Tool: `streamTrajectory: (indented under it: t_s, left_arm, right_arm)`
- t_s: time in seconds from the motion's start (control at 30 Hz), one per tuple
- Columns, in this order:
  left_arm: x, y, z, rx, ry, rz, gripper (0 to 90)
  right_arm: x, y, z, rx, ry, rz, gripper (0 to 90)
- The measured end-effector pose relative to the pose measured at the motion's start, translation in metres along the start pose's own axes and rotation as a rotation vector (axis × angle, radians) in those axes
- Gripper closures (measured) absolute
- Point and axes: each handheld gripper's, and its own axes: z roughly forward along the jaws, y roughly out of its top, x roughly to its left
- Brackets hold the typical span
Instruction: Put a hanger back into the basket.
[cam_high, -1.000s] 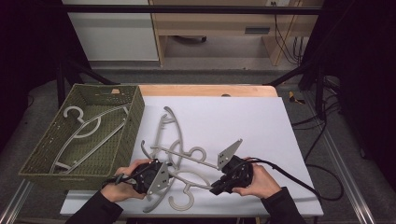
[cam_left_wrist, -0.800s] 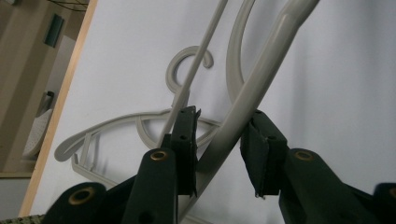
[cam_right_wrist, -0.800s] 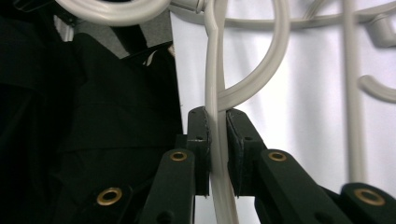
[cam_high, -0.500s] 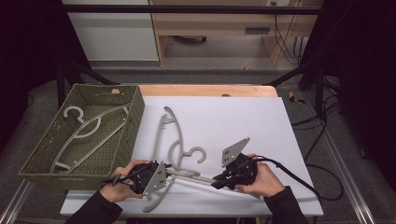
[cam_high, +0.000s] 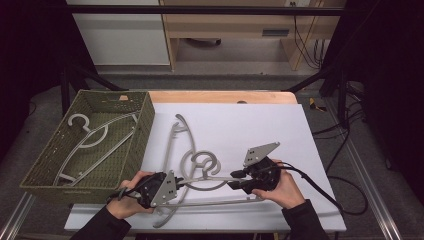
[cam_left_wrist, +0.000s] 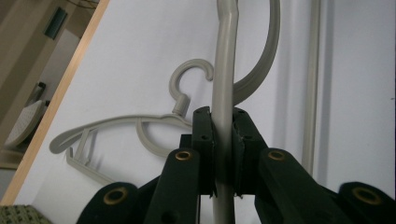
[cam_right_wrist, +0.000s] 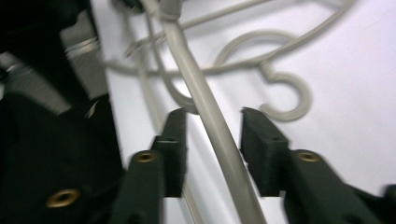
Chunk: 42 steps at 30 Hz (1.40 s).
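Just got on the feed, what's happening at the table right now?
A person is sorting grey hangers with two handheld grippers. The left gripper is clamped on the bar of one hanger. The right gripper has just been opening its jaws; that bar runs between them, no longer pinched. One more hanger lies in the green basket.

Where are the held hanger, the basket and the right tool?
held hanger (cam_left_wrist: 223, 70): left gripper view, on its grey bar just above the clamping pads.
basket (cam_high: 145, 120): high view, on its woven right wall.
right tool (cam_right_wrist: 212, 128): right gripper view, midway between its parted fingertips, astride the hanger bar.
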Motion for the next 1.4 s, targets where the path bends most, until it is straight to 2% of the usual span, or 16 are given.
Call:
streamTrajectory:
  t_s: [0.1,0.2,0.23,0.27,0.33,0.4,0.43,0.53,0.6,0.67,0.7,0.77,0.8,0.93,1.2,1.4]
  left_arm:
    - [0.003,-0.003,-0.002,0.029,0.007,-0.014,82.0]
    - [0.005,-0.004,-0.002,0.022,0.011,-0.073,82.0]
    - [0.006,-0.004,-0.004,0.038,0.016,-0.071,82.0]
    - [0.006,-0.003,-0.005,0.024,0.026,-0.098,82.0]
    - [0.008,-0.002,-0.008,0.038,0.039,-0.111,82.0]
    - [0.011,-0.003,-0.011,0.025,0.056,-0.165,82.0]
    - [0.012,-0.004,-0.013,0.018,0.061,-0.183,82.0]
    - [0.017,-0.005,-0.017,0.007,0.092,-0.223,82.0]
    - [0.019,-0.006,-0.021,0.004,0.113,-0.251,82.0]
    - [0.022,-0.007,-0.024,0.001,0.125,-0.271,82.0]
    - [0.023,-0.007,-0.025,-0.004,0.132,-0.283,82.0]
    - [0.025,-0.008,-0.028,-0.009,0.149,-0.302,82.0]
    - [0.027,-0.009,-0.030,-0.014,0.159,-0.318,82.0]
    - [0.033,-0.013,-0.041,-0.040,0.196,-0.363,82.0]
    - [0.048,-0.021,-0.067,-0.087,0.266,-0.441,82.0]
    - [0.064,-0.029,-0.087,-0.109,0.331,-0.476,82.0]
  right_arm:
    - [-0.003,-0.004,-0.003,-0.081,-0.061,0.010,50.3]
    - [-0.005,-0.008,-0.008,-0.141,-0.105,0.020,43.5]
    - [-0.006,-0.010,-0.012,-0.177,-0.127,0.028,43.0]
    - [-0.006,-0.012,-0.015,-0.193,-0.138,0.032,42.0]
    - [-0.008,-0.016,-0.020,-0.232,-0.160,0.054,37.8]
    - [-0.010,-0.021,-0.028,-0.272,-0.175,0.074,34.2]
    - [-0.012,-0.025,-0.034,-0.313,-0.211,0.084,30.6]
    - [-0.015,-0.029,-0.039,-0.345,-0.237,0.105,25.2]
    - [-0.020,-0.037,-0.047,-0.398,-0.293,0.147,21.8]
    - [-0.021,-0.038,-0.049,-0.406,-0.301,0.156,20.5]
    - [-0.023,-0.042,-0.053,-0.431,-0.329,0.180,18.0]
    - [-0.024,-0.043,-0.054,-0.433,-0.337,0.187,16.8]
    - [-0.025,-0.045,-0.056,-0.436,-0.370,0.199,15.6]
    - [-0.026,-0.047,-0.056,-0.437,-0.387,0.206,13.2]
    - [-0.030,-0.050,-0.054,-0.432,-0.406,0.223,10.9]
    - [-0.032,-0.050,-0.053,-0.424,-0.411,0.230,10.5]
